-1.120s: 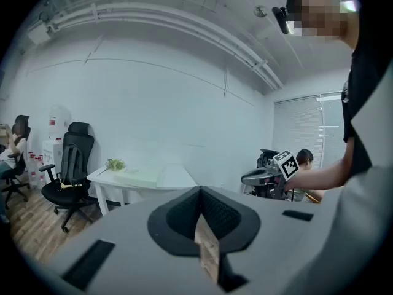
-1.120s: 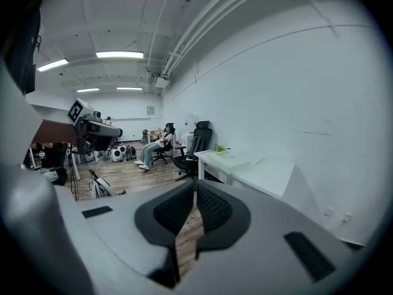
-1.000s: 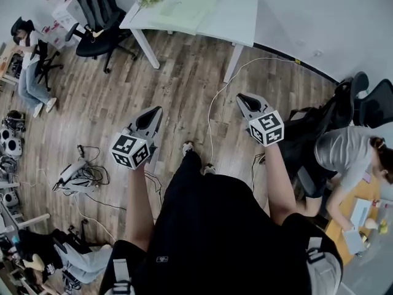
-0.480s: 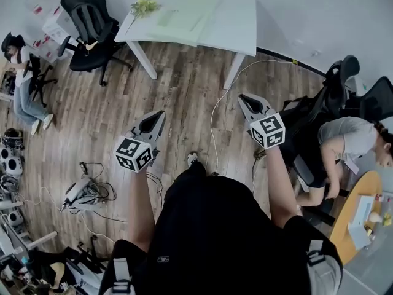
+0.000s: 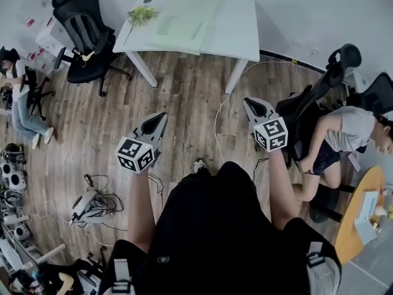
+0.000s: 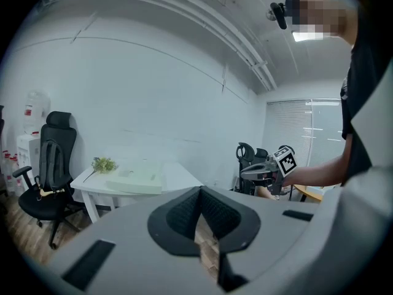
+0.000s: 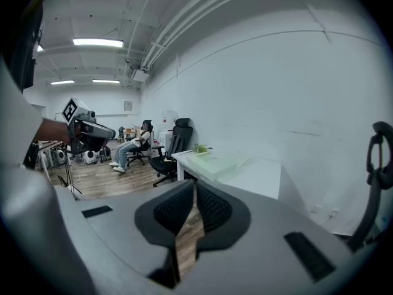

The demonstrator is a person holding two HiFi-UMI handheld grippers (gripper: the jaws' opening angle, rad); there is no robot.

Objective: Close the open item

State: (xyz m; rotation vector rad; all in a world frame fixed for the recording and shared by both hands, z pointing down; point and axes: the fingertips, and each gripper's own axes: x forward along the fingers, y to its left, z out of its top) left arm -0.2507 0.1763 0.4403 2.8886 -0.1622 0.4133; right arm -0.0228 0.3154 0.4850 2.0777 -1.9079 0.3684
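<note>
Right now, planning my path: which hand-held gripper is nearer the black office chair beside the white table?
Left. In the head view the left hand-held gripper sits down-right of the black office chair; the right hand-held gripper is much farther right.

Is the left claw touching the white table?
Apart. The head view shows the left claw hanging over the wooden floor, with a wide stretch of that floor between it and the white table.
</note>
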